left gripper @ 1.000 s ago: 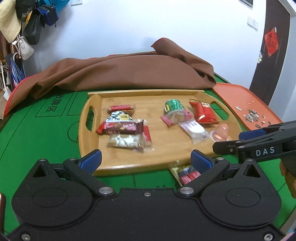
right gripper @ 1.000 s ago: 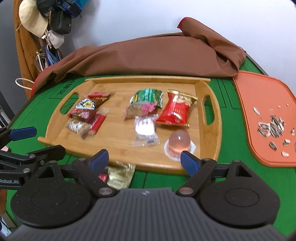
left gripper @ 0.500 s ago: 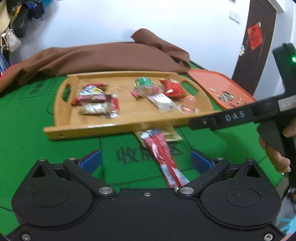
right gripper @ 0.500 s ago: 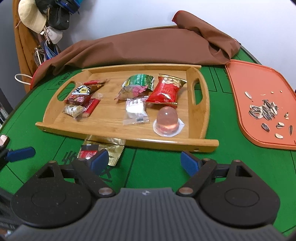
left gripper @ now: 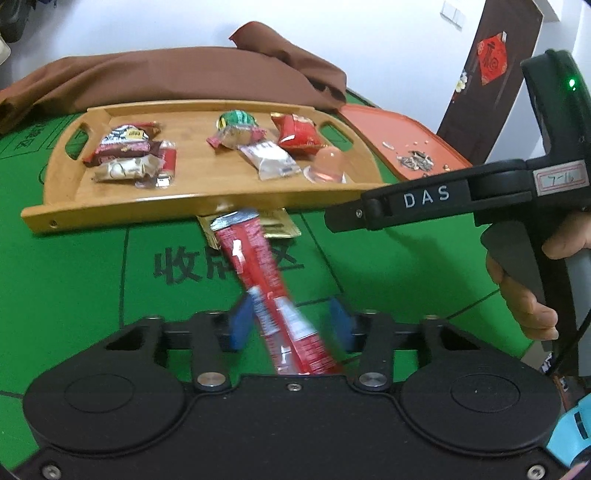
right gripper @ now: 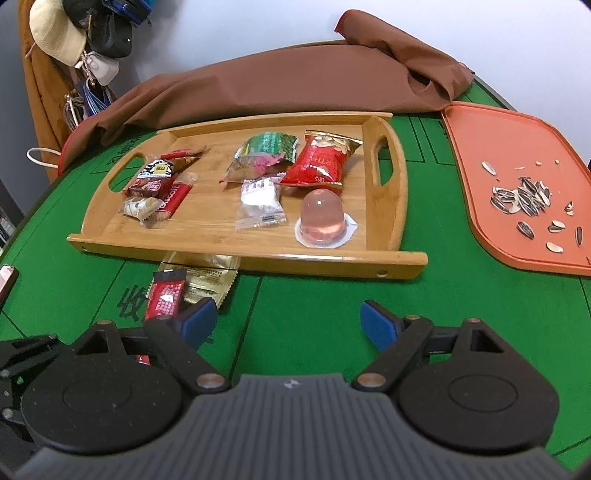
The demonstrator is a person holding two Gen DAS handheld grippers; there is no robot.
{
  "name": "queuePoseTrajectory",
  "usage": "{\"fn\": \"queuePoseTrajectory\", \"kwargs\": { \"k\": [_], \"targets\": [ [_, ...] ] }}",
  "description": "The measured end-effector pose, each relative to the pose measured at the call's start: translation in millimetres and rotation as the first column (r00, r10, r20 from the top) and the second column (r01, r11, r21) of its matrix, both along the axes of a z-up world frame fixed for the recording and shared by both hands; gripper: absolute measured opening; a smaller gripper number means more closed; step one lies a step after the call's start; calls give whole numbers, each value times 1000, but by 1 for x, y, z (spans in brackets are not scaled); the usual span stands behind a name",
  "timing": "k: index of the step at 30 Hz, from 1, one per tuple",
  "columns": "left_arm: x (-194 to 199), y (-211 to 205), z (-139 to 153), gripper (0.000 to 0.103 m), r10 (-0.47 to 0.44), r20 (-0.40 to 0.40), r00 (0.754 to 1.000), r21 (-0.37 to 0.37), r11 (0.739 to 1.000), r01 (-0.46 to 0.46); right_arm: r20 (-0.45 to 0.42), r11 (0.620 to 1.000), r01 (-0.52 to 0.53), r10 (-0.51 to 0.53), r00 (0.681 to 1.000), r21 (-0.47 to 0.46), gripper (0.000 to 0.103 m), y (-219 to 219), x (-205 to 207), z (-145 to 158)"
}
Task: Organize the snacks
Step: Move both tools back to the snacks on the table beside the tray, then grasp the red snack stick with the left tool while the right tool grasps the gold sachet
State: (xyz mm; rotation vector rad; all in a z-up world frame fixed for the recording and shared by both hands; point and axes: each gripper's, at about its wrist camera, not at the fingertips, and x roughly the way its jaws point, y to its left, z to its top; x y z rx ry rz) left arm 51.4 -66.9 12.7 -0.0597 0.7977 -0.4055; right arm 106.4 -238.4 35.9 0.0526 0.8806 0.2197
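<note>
Left wrist view: the left gripper (left gripper: 291, 325) has just been closing, its jaws now around the long red snack stick (left gripper: 266, 284), the pads blurred. Beyond it a gold packet (left gripper: 282, 227) lies half under the wooden tray (left gripper: 110, 212). The right gripper (right gripper: 288, 321) hangs open, empty. Risk: a slippery wrapper, gripped near one end, may droop or slide out on the lift.

White wall (left gripper: 388, 44) fills the upper frame in both wrist views. A green felt table (right gripper: 314, 295) with dark printed lines and characters spans the lower half. Crumpled brown cloth (right gripper: 295, 77) lies along its far edge. Upper left, right wrist view: hat (right gripper: 55, 33) and bags hanging. Upper right, left wrist view: dark door (left gripper: 491, 107) bearing a red decoration (left gripper: 491, 59); wall switches (left gripper: 453, 14).
</note>
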Motion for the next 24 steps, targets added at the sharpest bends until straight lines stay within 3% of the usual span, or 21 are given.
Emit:
{"fn": "queuePoseTrajectory", "kwargs": {
  "k": [5,13,22,24],
  "targets": [
    [-1,6,0,25,-6,1,1000,8,1000,6,-9,1000,-1,2,1000,11,90,0,-1,-3],
    [0,37,1,25,71,29,997,61,996,-73,-22,1000,-11,12,1000,19,90,8,3,-8],
    [1,72,0,32,162,49,986,92,982,-166,-24,998,-51,52,998,35,91,33,10,-11],
    [0,77,0,35,172,54,984,96,980,-177,-18,997,-60,60,998,38,95,41,12,-12]
  ]
}}
